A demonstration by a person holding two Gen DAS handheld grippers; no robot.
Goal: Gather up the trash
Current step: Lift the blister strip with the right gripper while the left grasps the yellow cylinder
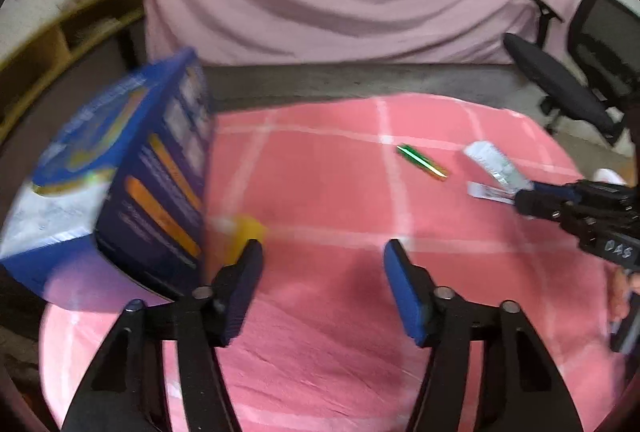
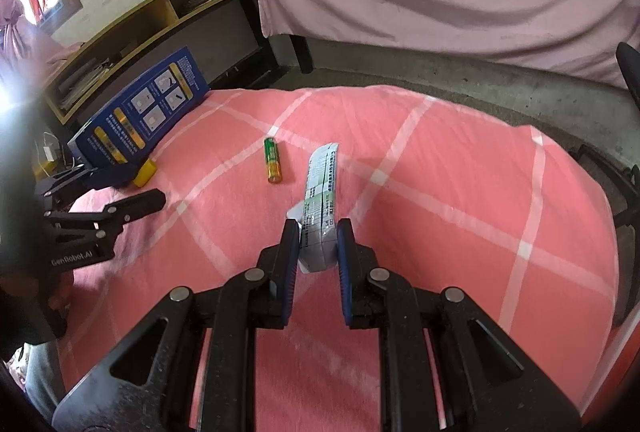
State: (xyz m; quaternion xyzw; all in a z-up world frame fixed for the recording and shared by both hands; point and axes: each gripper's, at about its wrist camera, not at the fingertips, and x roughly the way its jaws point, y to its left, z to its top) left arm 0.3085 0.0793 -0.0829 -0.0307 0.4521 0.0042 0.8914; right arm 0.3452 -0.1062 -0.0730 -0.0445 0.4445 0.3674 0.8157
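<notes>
Right tool (image 2: 318,252) clamped on the white paper packet (image 2: 320,192), lifted clear of the pink tabletop (image 2: 460,192), likely for binning. Left tool (image 1: 323,272) open, empty, lower left beside the blue box (image 2: 136,116). Battery (image 2: 273,160) loose mid-frame, uncollected.

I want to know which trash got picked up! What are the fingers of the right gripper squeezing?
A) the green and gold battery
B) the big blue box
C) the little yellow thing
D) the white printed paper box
D: in the right wrist view the right gripper has its fingers pressed on both sides of the white printed paper box, while the battery lies alone on the pink blanket.
</notes>
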